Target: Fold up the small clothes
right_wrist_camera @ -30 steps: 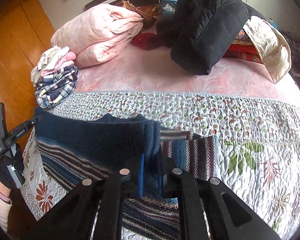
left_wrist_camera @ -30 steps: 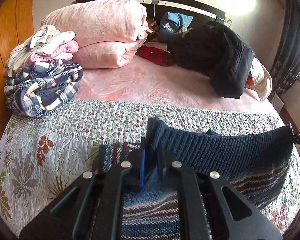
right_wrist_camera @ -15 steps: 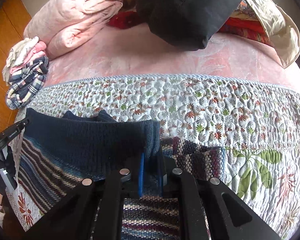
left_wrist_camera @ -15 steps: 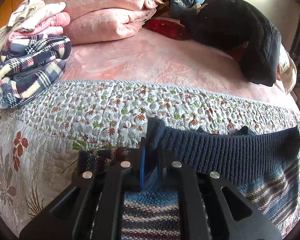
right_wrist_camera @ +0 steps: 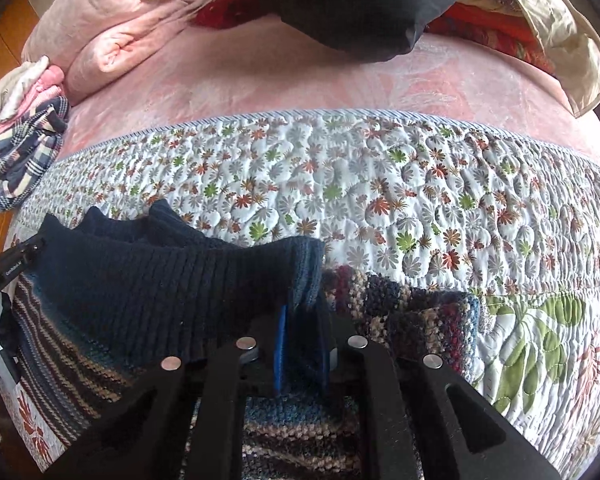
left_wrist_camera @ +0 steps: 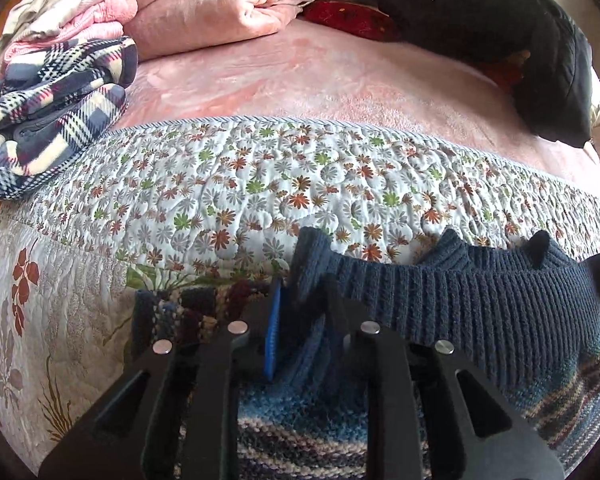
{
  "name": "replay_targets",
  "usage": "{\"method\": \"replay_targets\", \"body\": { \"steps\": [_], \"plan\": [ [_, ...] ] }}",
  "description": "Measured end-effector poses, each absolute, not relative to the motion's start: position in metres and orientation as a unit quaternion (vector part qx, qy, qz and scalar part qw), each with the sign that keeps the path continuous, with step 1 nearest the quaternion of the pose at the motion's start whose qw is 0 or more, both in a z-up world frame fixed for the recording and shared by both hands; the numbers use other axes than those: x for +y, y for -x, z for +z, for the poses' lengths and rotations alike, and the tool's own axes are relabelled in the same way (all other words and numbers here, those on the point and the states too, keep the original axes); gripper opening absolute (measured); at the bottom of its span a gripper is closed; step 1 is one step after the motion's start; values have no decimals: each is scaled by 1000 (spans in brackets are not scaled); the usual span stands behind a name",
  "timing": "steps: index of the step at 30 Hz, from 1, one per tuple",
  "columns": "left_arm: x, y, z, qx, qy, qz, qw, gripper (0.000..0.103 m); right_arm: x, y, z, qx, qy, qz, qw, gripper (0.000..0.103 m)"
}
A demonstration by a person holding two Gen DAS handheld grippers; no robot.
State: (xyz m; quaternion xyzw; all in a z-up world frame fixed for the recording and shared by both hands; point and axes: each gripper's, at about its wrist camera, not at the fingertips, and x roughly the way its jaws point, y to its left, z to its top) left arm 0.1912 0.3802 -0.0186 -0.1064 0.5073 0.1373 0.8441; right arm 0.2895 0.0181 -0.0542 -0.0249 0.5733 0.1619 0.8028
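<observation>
A small striped knit sweater with a navy ribbed hem (left_wrist_camera: 480, 304) hangs stretched between both grippers over the floral quilt (left_wrist_camera: 260, 184). My left gripper (left_wrist_camera: 300, 300) is shut on the hem's left corner. In the right wrist view the same sweater (right_wrist_camera: 160, 280) spans leftward from my right gripper (right_wrist_camera: 304, 308), which is shut on the hem's right corner. A striped sleeve (right_wrist_camera: 412, 312) lies on the quilt (right_wrist_camera: 380, 184) just right of that gripper, and another sleeve part (left_wrist_camera: 180, 312) lies left of the left gripper. The left gripper's tip (right_wrist_camera: 16, 264) shows at the far left edge.
A stack of folded clothes with a plaid fleece (left_wrist_camera: 56, 116) sits at the bed's left side. Folded pink blankets (left_wrist_camera: 220, 8) and a black jacket (left_wrist_camera: 500, 32) lie further back on the pink sheet (left_wrist_camera: 320, 80). Red and beige fabrics (right_wrist_camera: 540, 32) lie at the back right.
Both grippers have moved forward and lower over the bed, carrying the stretched hem toward the quilt's middle. The pillows and jacket now sit nearer the top of both views.
</observation>
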Motion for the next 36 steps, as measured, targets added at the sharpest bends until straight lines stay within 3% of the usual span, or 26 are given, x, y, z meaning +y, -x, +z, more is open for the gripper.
{"method": "replay_targets", "body": {
  "steps": [3, 5, 7, 17, 30, 36],
  "plan": [
    [386, -189, -19, 507, 126, 140, 841, 31, 18, -293, -59, 580, 19, 153, 800, 18],
    [393, -185, -14, 502, 137, 155, 840, 42, 17, -292, -55, 581, 18, 147, 801, 20],
    [401, -178, -2, 487, 142, 170, 845, 42, 14, -289, -44, 574, 18, 138, 807, 27],
    [346, -105, 69, 437, 85, 85, 891, 43, -8, -208, 20, 530, -10, 229, 817, 29],
    [330, -70, -9, 507, 112, 70, 852, 43, -31, -170, -47, 574, -20, 213, 791, 29],
    [337, -66, -21, 507, 124, 70, 850, 45, -34, -167, -63, 563, -30, 216, 797, 29]
  ]
}}
